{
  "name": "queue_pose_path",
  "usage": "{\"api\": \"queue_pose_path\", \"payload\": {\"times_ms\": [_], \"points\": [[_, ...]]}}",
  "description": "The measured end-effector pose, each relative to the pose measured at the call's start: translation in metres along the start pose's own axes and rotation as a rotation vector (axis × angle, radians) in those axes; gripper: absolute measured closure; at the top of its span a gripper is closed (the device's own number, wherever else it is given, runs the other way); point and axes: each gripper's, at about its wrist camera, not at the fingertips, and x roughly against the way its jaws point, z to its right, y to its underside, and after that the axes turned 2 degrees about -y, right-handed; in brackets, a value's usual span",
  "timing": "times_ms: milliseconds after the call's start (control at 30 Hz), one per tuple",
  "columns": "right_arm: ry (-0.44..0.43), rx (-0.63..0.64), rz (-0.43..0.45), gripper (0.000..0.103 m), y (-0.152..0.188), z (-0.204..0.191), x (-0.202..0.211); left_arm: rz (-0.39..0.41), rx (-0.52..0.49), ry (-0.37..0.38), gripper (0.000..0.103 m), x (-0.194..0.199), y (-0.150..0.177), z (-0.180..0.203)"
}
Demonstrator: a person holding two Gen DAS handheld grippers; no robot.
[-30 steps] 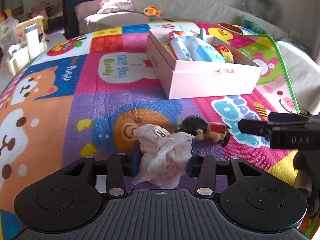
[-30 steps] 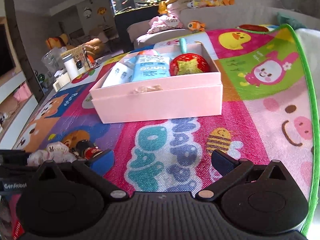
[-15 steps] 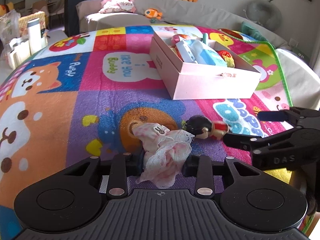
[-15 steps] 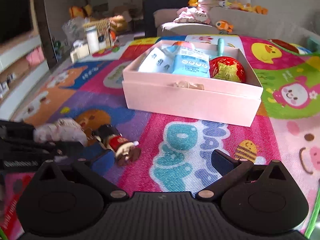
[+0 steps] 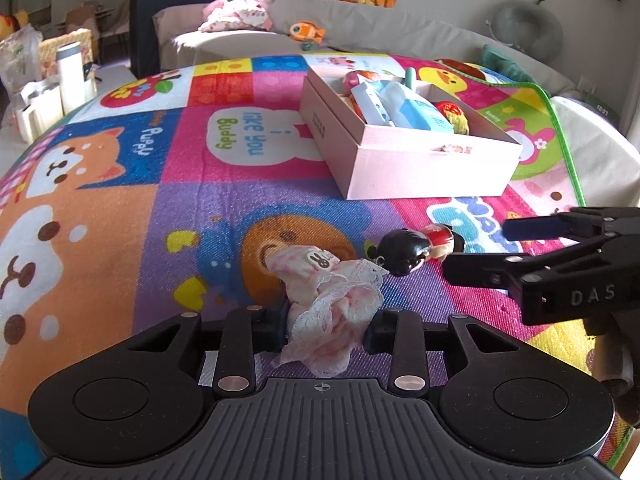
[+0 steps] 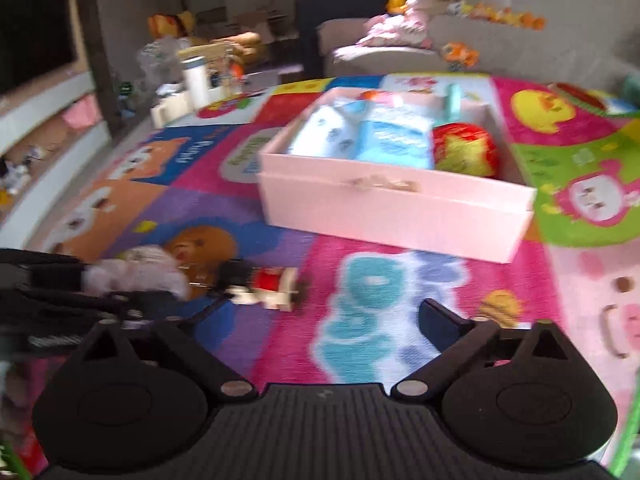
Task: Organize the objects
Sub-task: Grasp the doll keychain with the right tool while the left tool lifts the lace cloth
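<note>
With packets and a red ball already in the pink box (image 5: 404,164), the left gripper (image 5: 326,326) pinches the lacy pink cloth (image 5: 332,308) while the right gripper (image 6: 320,312), jaws spread, nears the doll (image 6: 264,286) lying on the play mat (image 5: 120,216).

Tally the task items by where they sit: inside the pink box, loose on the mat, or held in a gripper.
Inside the pink box: at least 5 (white pack, blue pack, red-and-gold ball, teal stick, pink item)
Loose on the mat: 1 (doll)
Held, left gripper: 1 (lace cloth)
Total: at least 7
</note>
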Motion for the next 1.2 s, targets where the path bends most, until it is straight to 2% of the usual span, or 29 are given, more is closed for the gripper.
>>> {"api": "queue_pose_path", "payload": {"times_ms": [100,200,300,400,667,900,1100,1167,1200], "points": [[-0.002,0.013,0.009,0.01,-0.006,-0.009,-0.01,0.0,-0.002,-0.002,0.065,0.0,0.0,0.0],[-0.021,-0.001,-0.022,0.013,-0.013,-0.013,-0.027,0.0,-0.003,-0.003,0.065,0.0,0.0,0.0],[-0.024,-0.006,-0.054,0.023,-0.016,-0.017,-0.039,0.0,-0.003,-0.002,0.065,0.0,0.0,0.0],[-0.013,0.032,-0.05,0.037,-0.014,-0.024,-0.036,0.0,-0.003,-0.002,0.065,0.0,0.0,0.0],[0.033,0.06,-0.037,0.038,0.004,-0.012,0.001,0.003,-0.008,-0.005,0.065,0.0,0.001,0.001],[0.114,0.059,-0.029,0.038,0.023,0.012,0.036,0.007,-0.028,-0.018,0.066,0.0,0.002,0.004],[0.146,0.007,0.02,0.038,0.026,0.027,0.046,0.062,-0.096,-0.043,0.067,0.004,0.015,0.013],[0.154,-0.003,0.036,0.038,0.03,0.03,0.044,0.053,-0.111,-0.049,0.07,0.007,0.014,0.017],[0.155,-0.004,0.039,0.038,0.032,0.031,0.043,0.045,-0.107,-0.044,0.078,0.008,0.013,0.017]]}}
